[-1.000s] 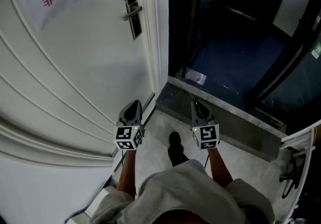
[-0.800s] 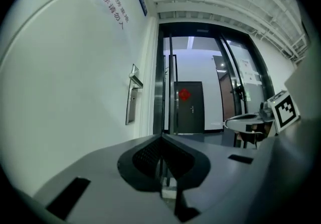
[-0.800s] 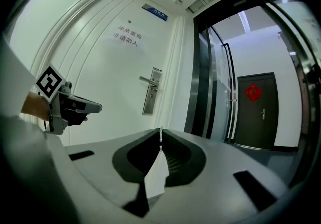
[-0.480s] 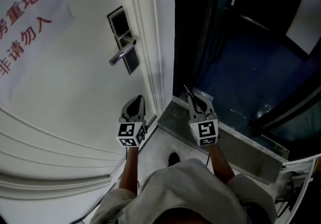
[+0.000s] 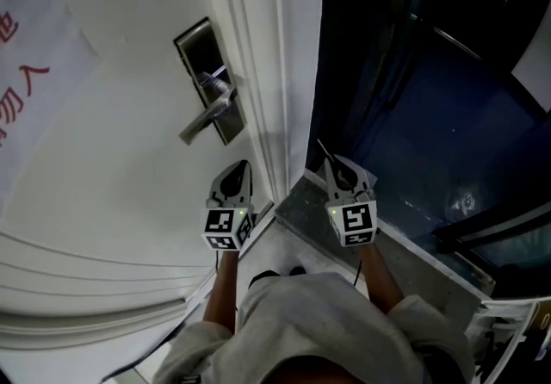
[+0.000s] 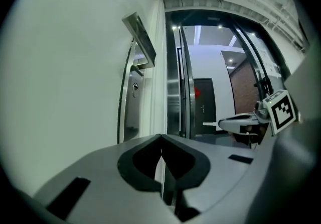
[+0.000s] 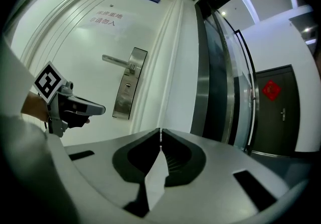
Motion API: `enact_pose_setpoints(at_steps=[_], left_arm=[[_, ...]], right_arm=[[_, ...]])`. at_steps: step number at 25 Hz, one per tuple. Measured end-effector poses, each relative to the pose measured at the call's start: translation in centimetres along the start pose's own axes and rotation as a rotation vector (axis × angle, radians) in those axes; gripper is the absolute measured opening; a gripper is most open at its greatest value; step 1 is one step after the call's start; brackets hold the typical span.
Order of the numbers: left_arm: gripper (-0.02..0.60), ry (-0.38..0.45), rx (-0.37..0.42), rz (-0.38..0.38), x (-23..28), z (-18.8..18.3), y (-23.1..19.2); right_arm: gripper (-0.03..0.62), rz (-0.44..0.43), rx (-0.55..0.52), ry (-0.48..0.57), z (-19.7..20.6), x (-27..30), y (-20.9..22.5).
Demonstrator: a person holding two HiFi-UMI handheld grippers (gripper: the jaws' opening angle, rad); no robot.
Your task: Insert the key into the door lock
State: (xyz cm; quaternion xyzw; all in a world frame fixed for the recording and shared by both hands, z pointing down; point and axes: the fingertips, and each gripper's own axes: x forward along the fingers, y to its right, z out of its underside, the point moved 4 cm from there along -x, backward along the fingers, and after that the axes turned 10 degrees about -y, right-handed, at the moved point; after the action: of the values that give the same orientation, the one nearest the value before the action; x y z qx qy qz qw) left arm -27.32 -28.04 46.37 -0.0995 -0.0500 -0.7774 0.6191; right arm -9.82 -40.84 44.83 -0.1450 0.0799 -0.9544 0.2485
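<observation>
Both pressed together: left gripper [image 5: 243, 166] empty, right gripper [image 5: 333, 163] pinching a barely discernible key [image 5: 323, 149].

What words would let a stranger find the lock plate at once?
Start at the white door, at its edge beside the frame. The lock plate is the tall silver strip there, alone in carrying a lever handle with a small keyhole below.

Grey stone threshold [image 5: 422, 253], dark glass panels [image 5: 405, 89], far white wall [image 6: 210, 65], dark door [image 7: 275, 117] with red ornament [image 7: 271, 90], ceiling spotlights [image 6: 220, 26].
</observation>
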Motion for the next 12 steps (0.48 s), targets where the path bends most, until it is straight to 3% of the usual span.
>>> enact_pose_setpoints(at_steps=[12], left_arm=[[0.018, -0.034, -0.008, 0.029, -0.8, 0.7, -2.5]], right_arm=[[0.029, 0.003, -0.001, -0.007, -1.7, 2.6, -2.7]])
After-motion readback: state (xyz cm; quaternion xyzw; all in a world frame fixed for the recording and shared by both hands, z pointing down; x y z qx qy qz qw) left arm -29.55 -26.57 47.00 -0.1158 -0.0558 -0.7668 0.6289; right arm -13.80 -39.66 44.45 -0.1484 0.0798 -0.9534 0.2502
